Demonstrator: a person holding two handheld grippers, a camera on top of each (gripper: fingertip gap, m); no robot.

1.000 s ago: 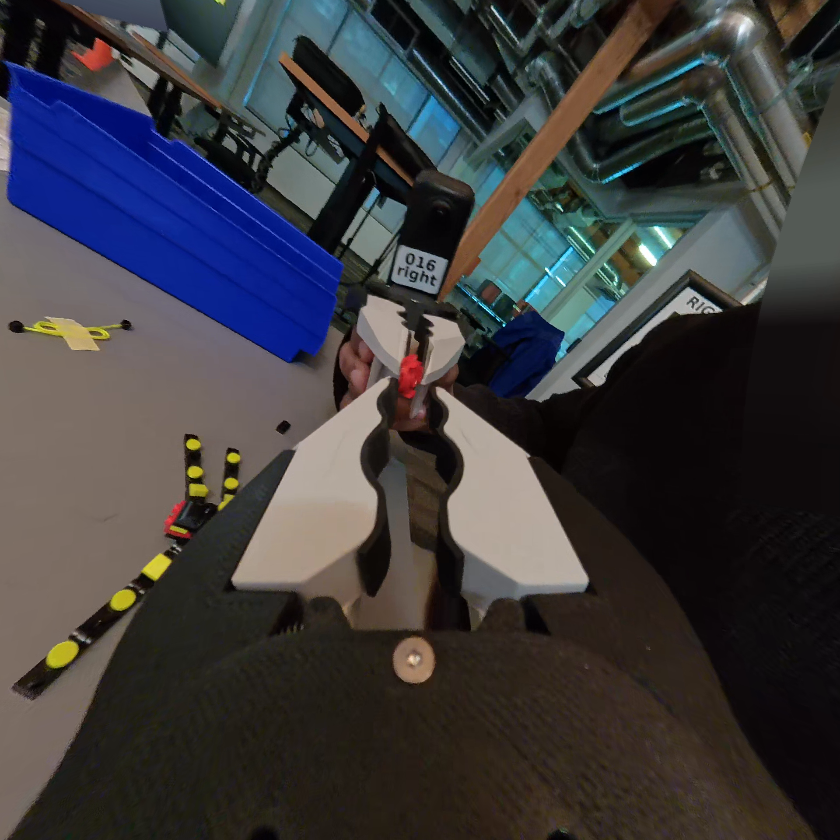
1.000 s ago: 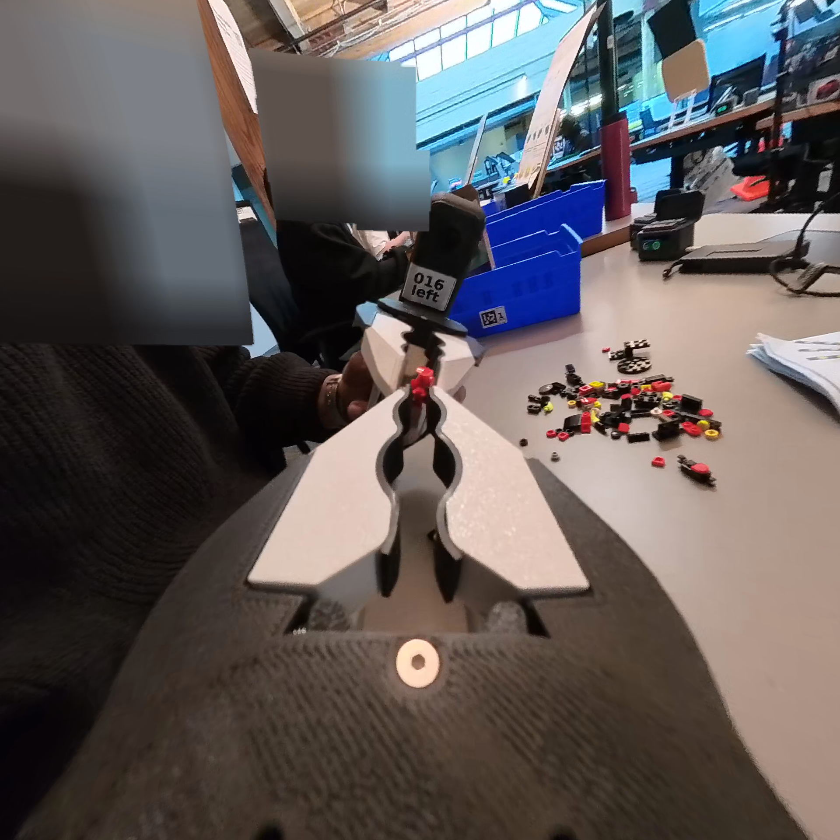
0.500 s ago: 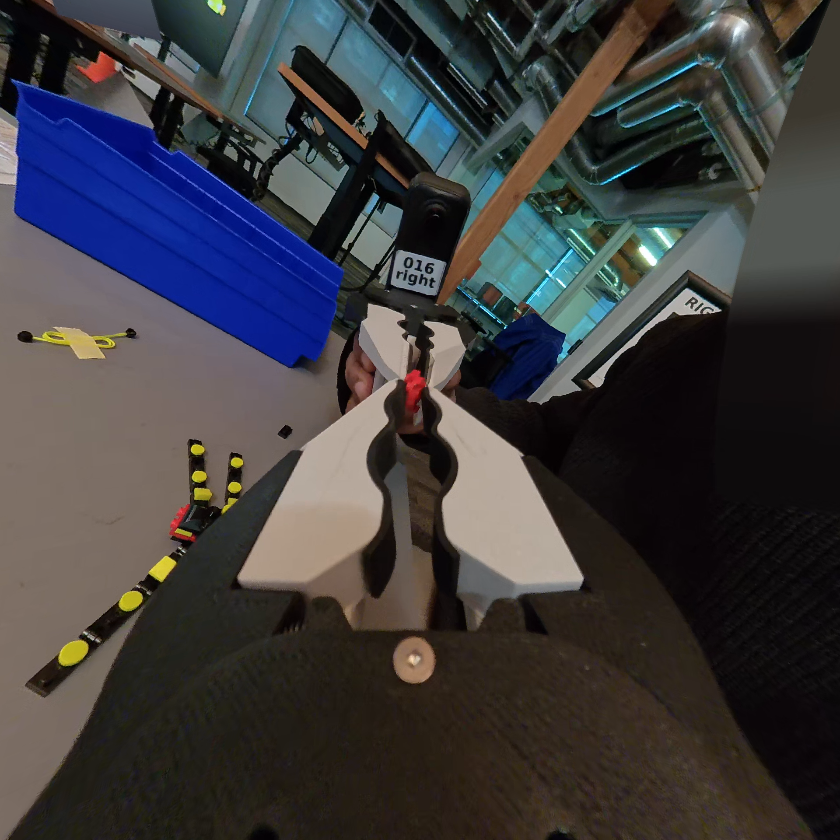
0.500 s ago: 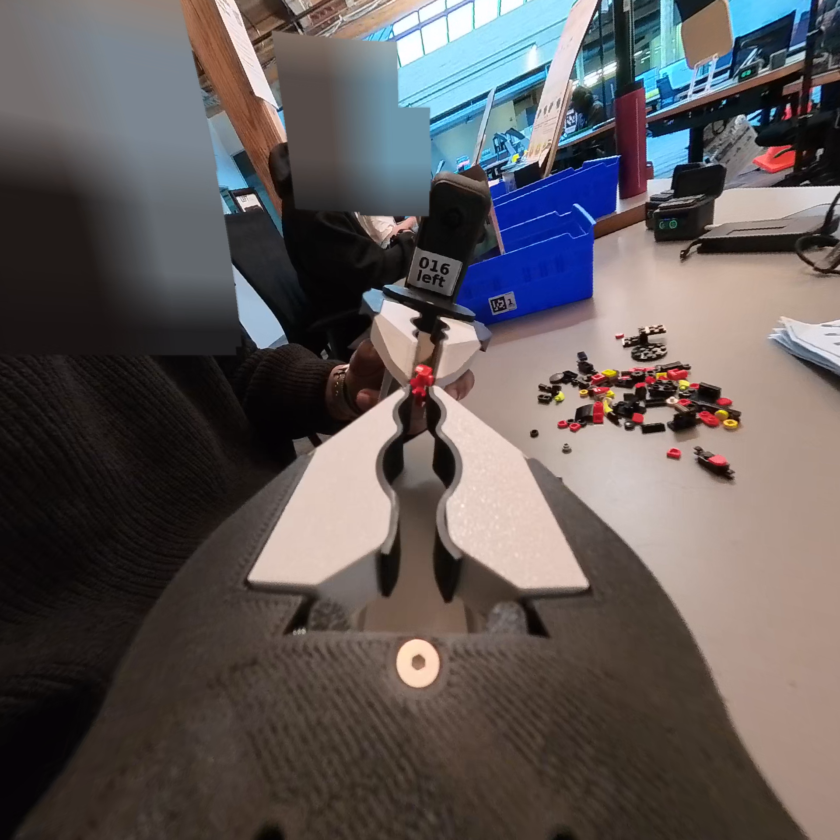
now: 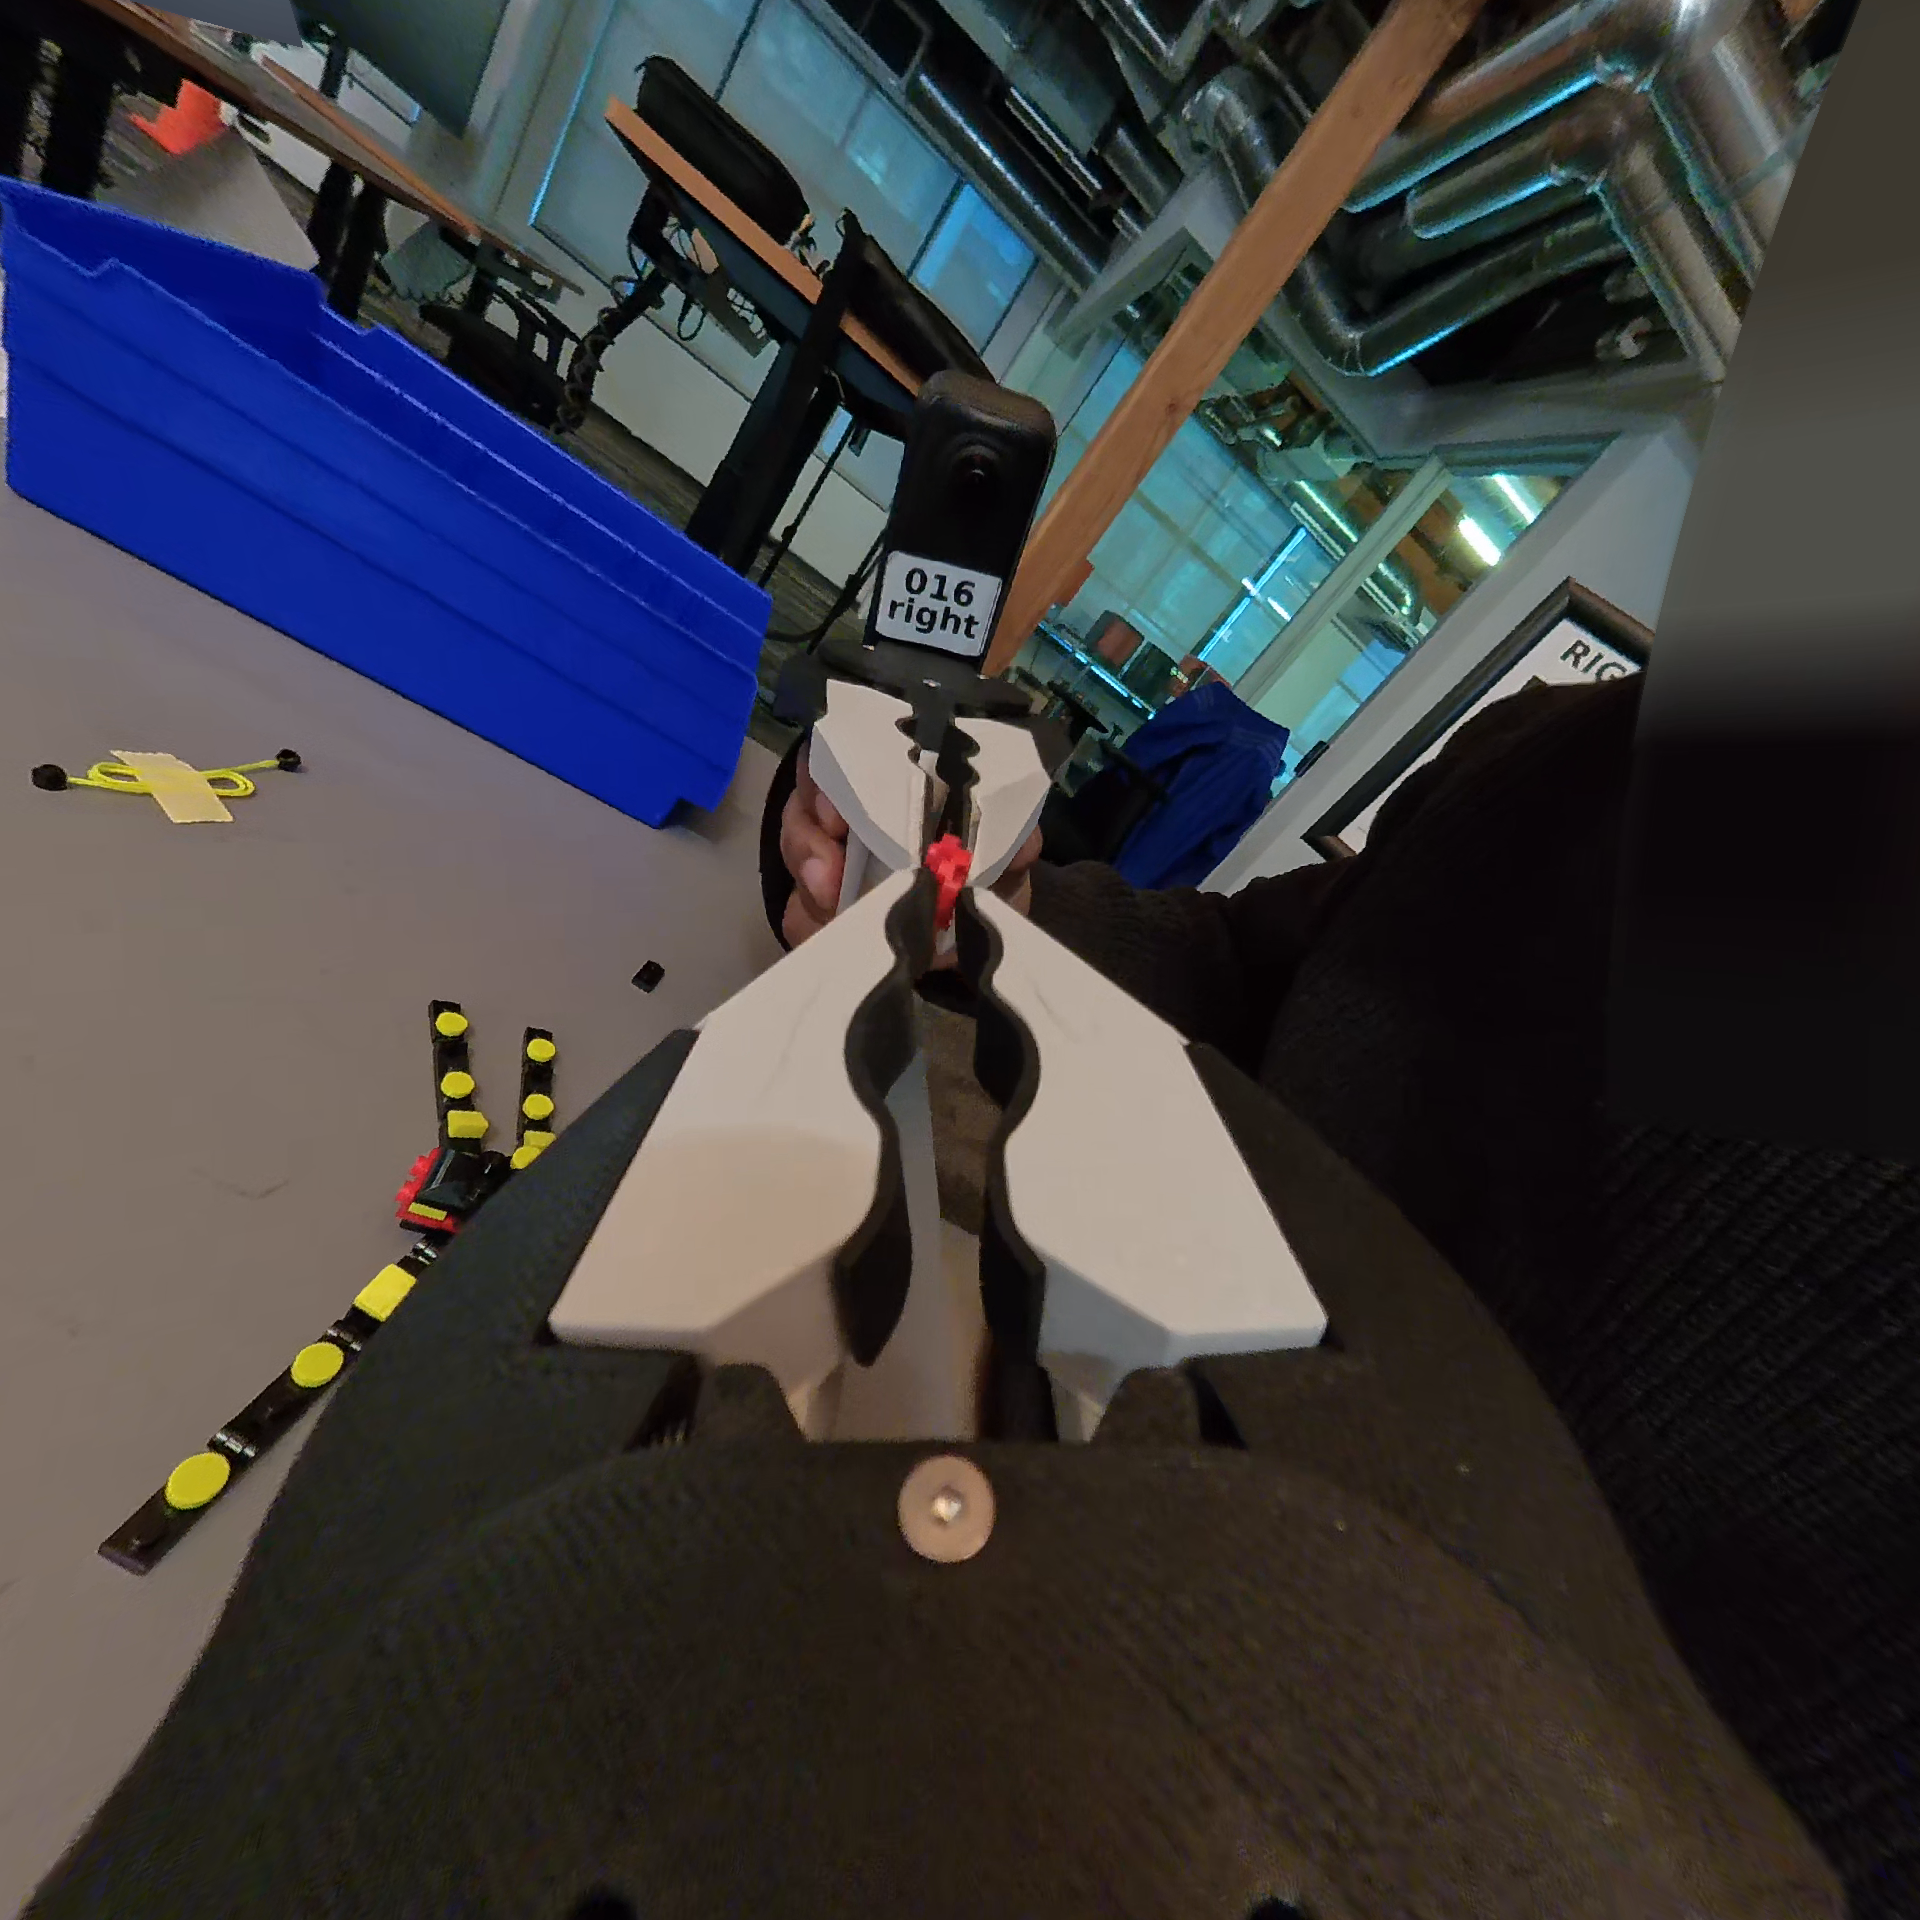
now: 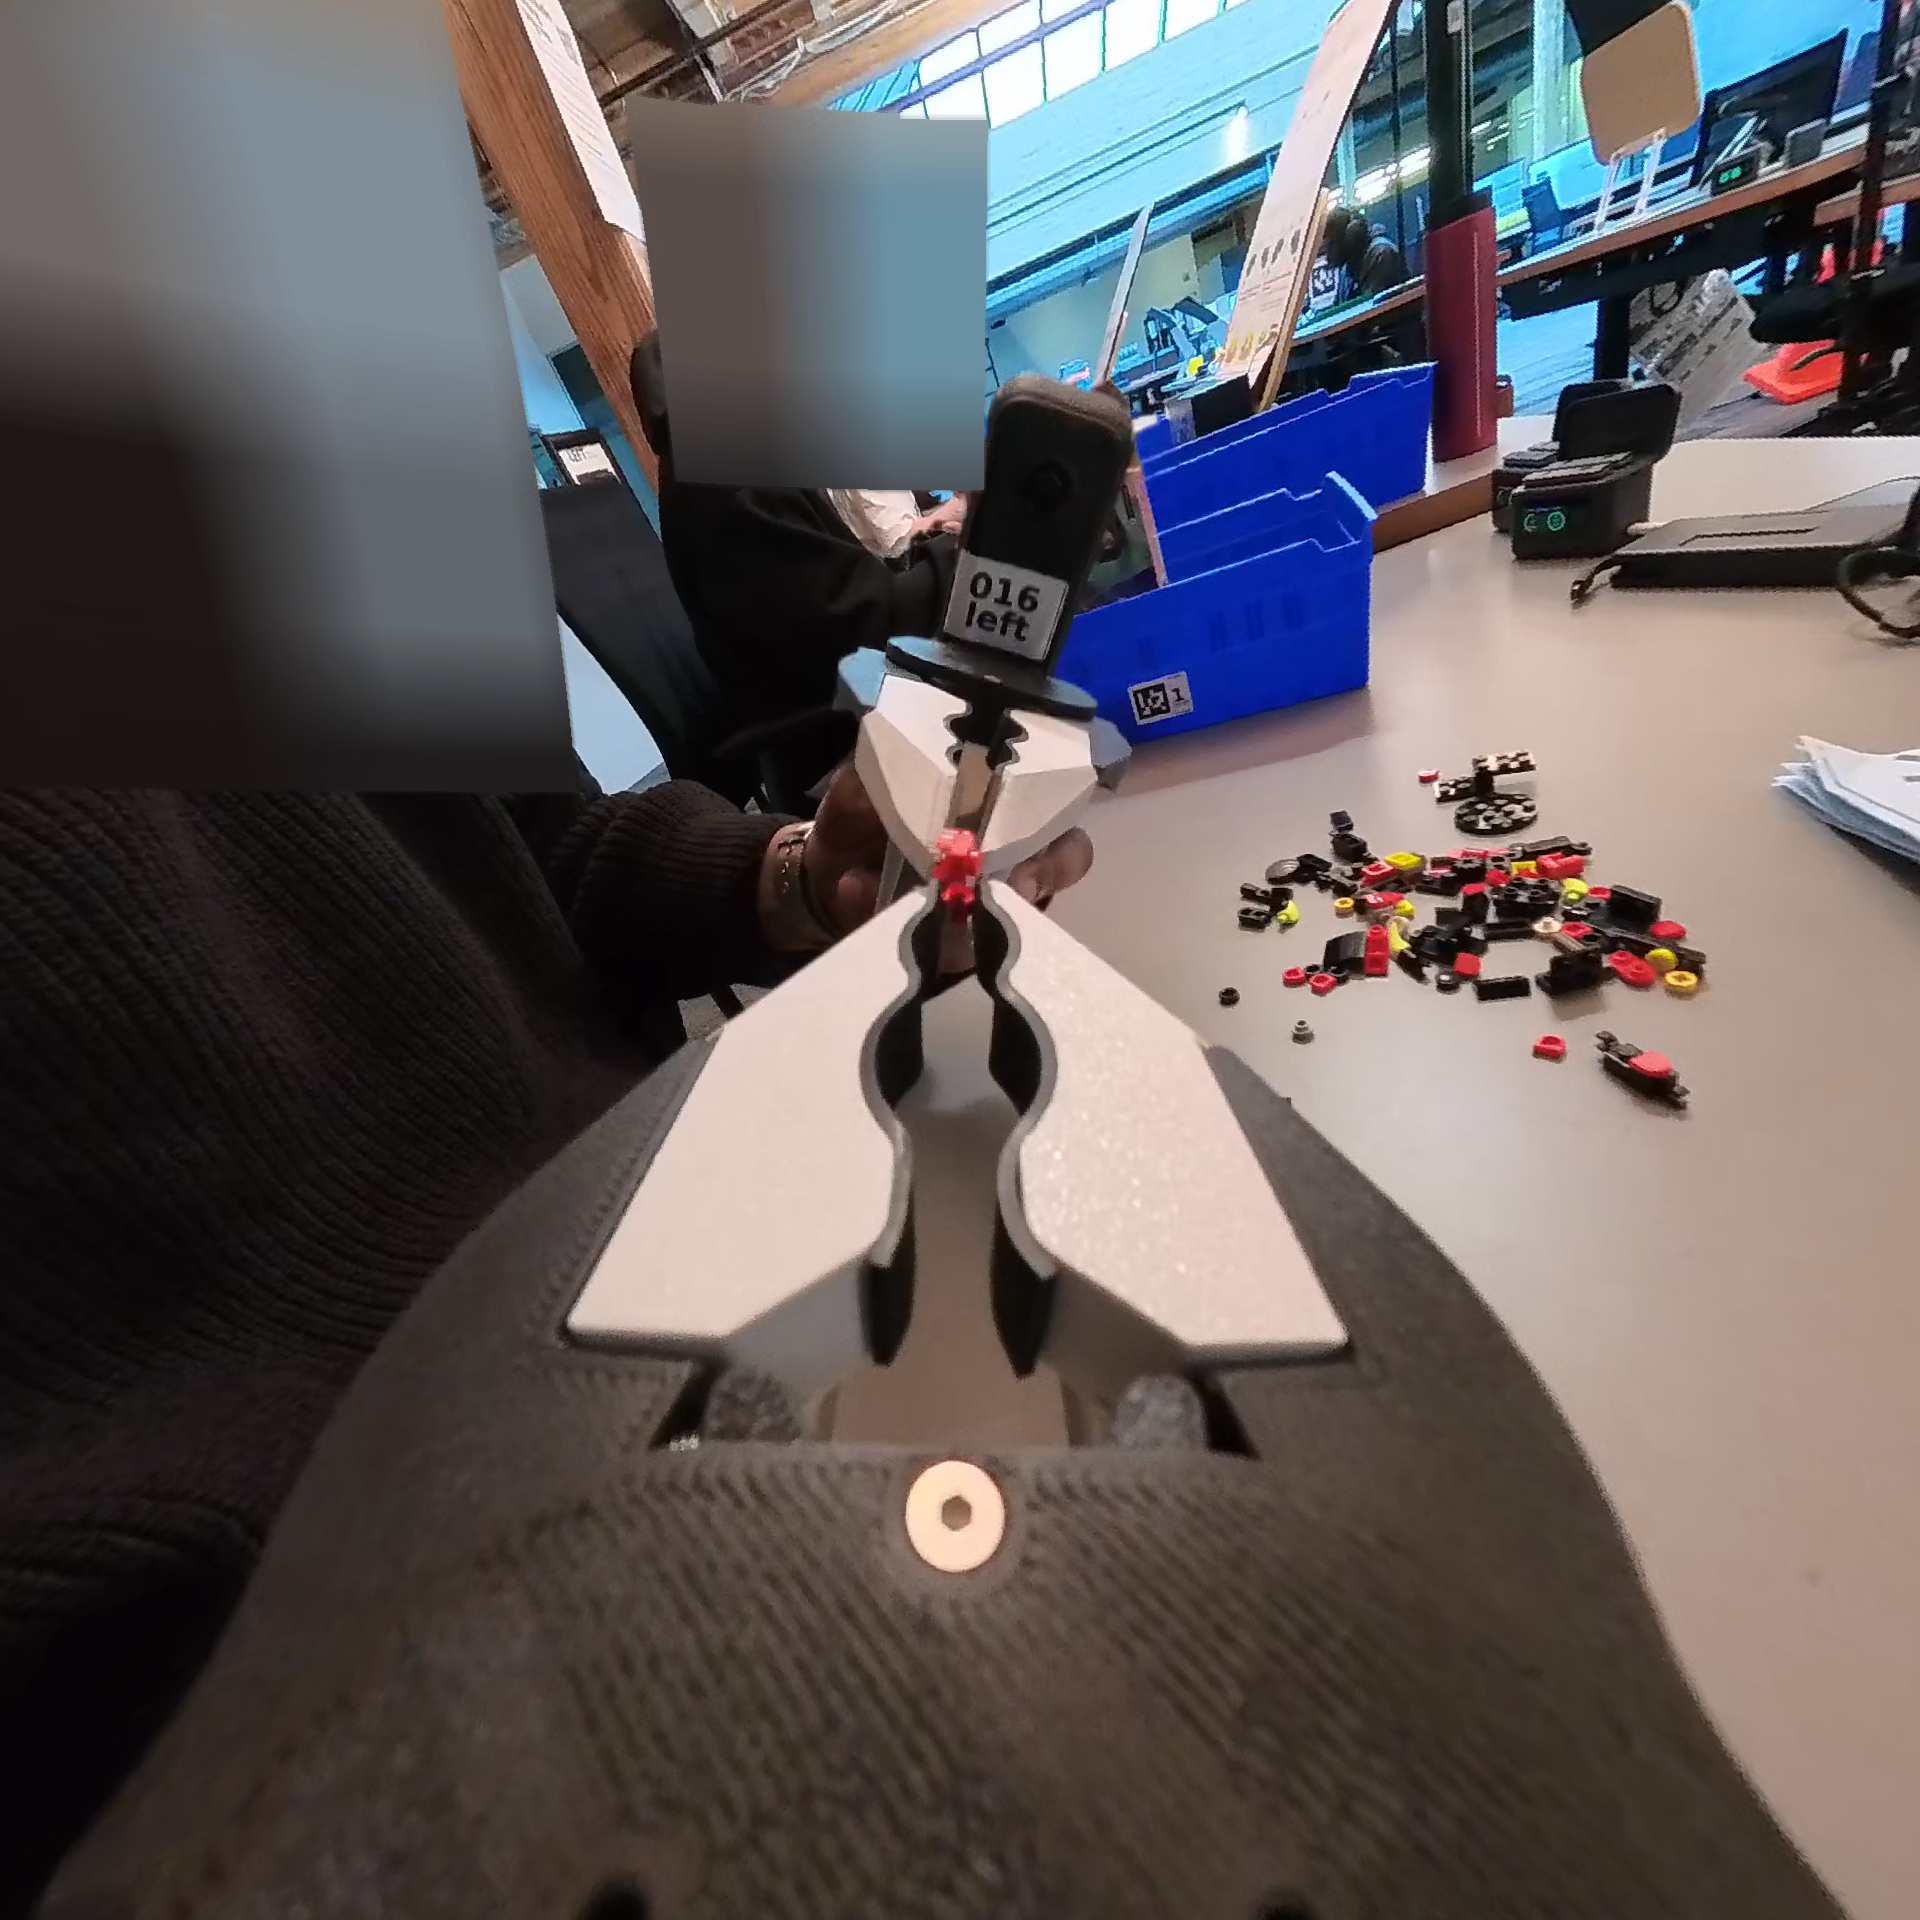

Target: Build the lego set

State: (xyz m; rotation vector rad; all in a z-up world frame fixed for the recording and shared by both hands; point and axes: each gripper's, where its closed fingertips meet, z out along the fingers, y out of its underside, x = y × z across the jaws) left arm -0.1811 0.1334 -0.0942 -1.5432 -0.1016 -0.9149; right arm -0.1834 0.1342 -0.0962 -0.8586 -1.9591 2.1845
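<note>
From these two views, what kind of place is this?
Probably an open workshop or lab: exposed ceiling pipes, rows of desks with gear, blue bins on a grey table strewn with lego pieces.

A grey table [image 5: 312,935] carries everything. By its far edge in the left wrist view stands a long blue bin [image 5: 364,499], with a taped-down yellow cord [image 5: 166,777] nearer in, a lone black stud [image 5: 647,975], and a black lego assembly dotted with yellow [image 5: 416,1226]. The right wrist view shows a loose pile of black, red and yellow lego pieces [image 6: 1475,914], a second blue bin [image 6: 1247,623], a paper stack [image 6: 1860,795] at the right edge, and black devices [image 6: 1579,499] farther back.
</note>
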